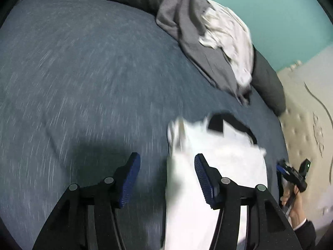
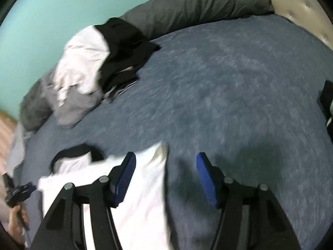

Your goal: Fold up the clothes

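My left gripper and right gripper hang with jaws apart, gripping nothing, above the white black-collared cotton shirt on the blue bed

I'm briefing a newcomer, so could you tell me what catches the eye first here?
A bright white shirt with a black collar lies on the blue bedspread, below both open grippers. Behind it, a heap of grey, white and black clothes rests against the dark pillows.
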Demonstrator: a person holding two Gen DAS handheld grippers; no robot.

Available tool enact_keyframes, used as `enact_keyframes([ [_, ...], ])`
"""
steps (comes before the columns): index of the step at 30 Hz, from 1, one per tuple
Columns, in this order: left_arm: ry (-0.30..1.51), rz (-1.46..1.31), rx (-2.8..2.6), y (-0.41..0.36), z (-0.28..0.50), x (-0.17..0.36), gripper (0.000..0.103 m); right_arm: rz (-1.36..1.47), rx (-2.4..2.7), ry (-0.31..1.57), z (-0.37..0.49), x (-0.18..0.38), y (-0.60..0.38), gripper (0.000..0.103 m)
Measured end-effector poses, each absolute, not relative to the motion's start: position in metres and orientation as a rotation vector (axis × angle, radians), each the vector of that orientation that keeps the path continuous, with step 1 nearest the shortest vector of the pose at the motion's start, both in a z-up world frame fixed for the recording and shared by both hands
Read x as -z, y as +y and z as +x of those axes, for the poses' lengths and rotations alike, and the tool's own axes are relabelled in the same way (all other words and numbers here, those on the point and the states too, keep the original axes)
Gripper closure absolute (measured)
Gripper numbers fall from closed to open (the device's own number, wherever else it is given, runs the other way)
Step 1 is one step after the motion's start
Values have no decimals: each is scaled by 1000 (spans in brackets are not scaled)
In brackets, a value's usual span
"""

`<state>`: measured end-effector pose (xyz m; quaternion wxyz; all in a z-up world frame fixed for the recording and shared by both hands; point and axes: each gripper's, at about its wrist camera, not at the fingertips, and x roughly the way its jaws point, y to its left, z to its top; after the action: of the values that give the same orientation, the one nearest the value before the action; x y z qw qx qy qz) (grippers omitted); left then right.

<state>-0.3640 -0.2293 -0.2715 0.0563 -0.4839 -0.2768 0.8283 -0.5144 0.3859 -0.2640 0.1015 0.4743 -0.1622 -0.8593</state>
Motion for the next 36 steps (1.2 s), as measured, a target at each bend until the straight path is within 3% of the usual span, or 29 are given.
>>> enact_keyframes([
  [4,-801,-1497,-2445,-213,-310,278,45,1403,2417,-524,-452,268,389,42],
  [13,-911,-1497,-2349,-195,-231,301,45,1490,2323,-665,-342,303,412,42],
  [21,-986,-1530,-2307,-184,-199,314,45,1543,2272,-738,-312,324,418,42],
  [30,-1098,-1501,-2292,-175,-215,336,46,1554,2209,-760,-313,330,405,42],
  [31,-1104,-1492,-2299,-175,-217,336,50,1555,2202,-774,-313,332,405,42],
  [35,-1134,-1470,-2334,-175,-221,337,86,1555,2187,-851,-317,340,406,42],
  [36,-1142,-1466,-2340,-176,-222,338,90,1552,2190,-862,-318,342,405,42],
])
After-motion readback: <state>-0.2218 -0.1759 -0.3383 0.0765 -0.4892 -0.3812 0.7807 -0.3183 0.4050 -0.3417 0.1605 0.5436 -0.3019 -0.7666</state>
